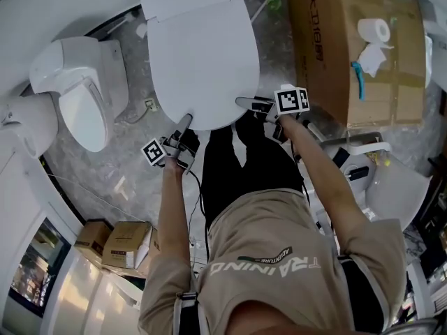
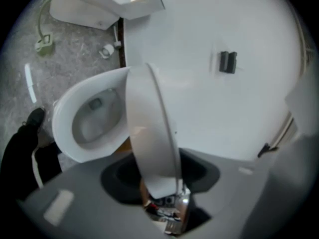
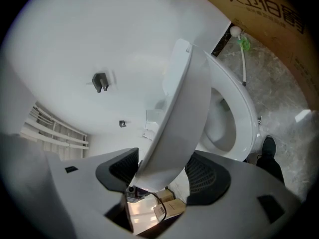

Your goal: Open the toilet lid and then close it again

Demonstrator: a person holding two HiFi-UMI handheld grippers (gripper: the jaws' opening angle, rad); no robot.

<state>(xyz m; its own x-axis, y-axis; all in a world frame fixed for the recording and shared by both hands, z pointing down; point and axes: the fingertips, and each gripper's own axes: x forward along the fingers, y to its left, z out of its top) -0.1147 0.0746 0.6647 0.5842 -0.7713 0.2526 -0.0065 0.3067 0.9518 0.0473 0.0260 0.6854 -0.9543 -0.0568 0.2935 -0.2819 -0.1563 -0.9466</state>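
Observation:
The white toilet lid (image 1: 199, 54) is tilted up off the toilet, and its front rim rests in both grippers. My left gripper (image 1: 183, 125) holds the rim's left part; in the left gripper view the lid (image 2: 149, 133) runs edge-on between the jaws of the left gripper (image 2: 159, 173), with both pads against it. My right gripper (image 1: 255, 105) holds the rim's right part. In the right gripper view the lid (image 3: 182, 113) fills the gap of the right gripper (image 3: 162, 171). Under the lid the seat and bowl (image 2: 75, 118) (image 3: 239, 118) show.
A second white toilet (image 1: 84, 96) stands to the left on the grey stone floor. A large cardboard box (image 1: 349, 47) with a paper roll (image 1: 374, 28) on it sits to the right. A toilet brush (image 1: 269, 2) lies behind. Small boxes (image 1: 115, 243) are at the lower left.

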